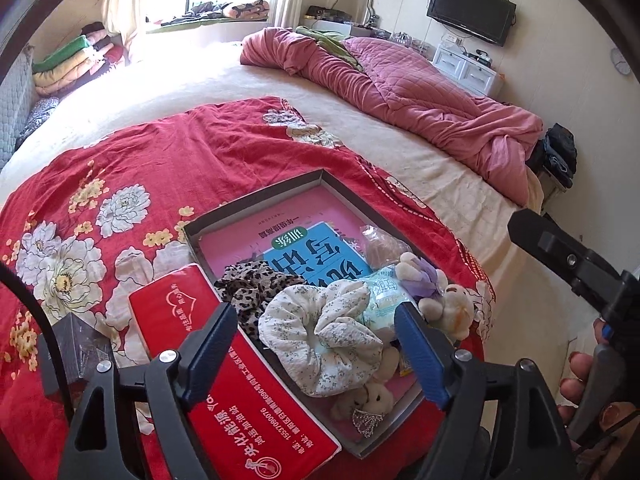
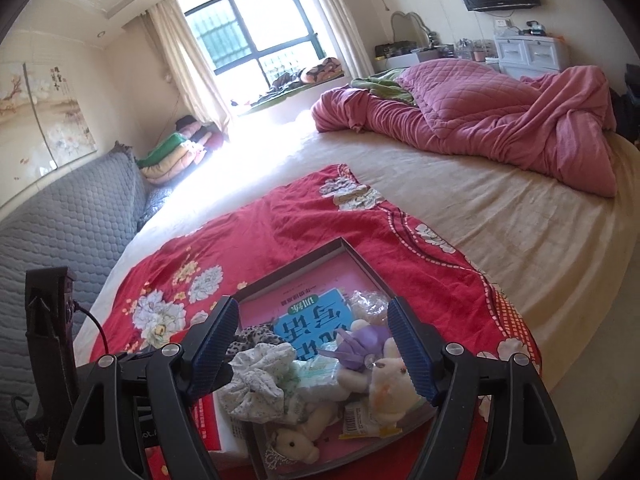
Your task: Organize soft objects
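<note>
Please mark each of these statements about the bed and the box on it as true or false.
1. The white floral scrunchie lies in the open box. True.
2. The left tongs grip the scrunchie. False: they stand open, holding nothing.
3. The box rests on a red floral cloth. True.
4. The pink quilt is folded inside the box. False: it lies bunched across the far side of the bed.

A wide bed (image 2: 500, 216) in a cream sheet carries everything. Straight ahead of the grippers a red floral cloth (image 1: 168, 168) lies spread across it (rather creased), and farther off, toward the right, a pink quilt (image 1: 404, 96) sits bunched in a heap.
</note>
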Action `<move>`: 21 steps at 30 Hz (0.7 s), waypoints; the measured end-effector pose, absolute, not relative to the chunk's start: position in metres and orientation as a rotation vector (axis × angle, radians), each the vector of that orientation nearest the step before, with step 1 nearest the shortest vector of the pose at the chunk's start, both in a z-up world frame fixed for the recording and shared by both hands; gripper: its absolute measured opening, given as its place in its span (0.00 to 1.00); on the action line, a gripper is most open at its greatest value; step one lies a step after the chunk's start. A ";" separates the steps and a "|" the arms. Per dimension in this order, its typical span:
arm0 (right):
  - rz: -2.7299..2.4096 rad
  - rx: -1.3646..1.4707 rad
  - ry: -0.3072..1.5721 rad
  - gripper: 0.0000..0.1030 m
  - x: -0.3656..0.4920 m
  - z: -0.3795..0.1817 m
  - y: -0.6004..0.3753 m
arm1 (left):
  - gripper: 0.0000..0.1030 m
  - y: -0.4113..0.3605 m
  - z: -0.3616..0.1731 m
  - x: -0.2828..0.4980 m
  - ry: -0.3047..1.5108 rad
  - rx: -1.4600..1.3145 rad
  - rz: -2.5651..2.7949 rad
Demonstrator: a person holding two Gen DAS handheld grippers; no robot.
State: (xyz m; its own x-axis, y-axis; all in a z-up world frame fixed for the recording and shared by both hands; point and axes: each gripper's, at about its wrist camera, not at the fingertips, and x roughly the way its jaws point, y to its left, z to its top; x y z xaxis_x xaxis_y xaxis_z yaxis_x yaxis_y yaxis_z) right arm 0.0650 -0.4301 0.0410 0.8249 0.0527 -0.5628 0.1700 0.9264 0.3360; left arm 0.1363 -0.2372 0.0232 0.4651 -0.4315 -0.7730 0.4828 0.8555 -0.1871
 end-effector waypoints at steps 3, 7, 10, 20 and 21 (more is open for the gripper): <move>-0.076 0.382 0.605 0.76 0.066 0.041 -0.428 | 0.81 -0.228 0.028 0.138 0.911 0.042 -0.544; -0.097 0.384 0.624 0.76 0.071 0.033 -0.429 | 0.82 -0.218 0.032 0.139 0.891 0.035 -0.506; -0.122 0.380 0.642 0.76 0.073 0.026 -0.426 | 0.82 -0.210 0.033 0.139 0.885 0.022 -0.491; -0.129 0.392 0.553 0.76 0.058 0.057 -0.397 | 0.82 -0.184 0.048 0.121 0.856 -0.006 -0.445; -0.127 0.399 0.540 0.76 0.056 0.063 -0.393 | 0.83 -0.180 0.051 0.119 0.849 -0.002 -0.436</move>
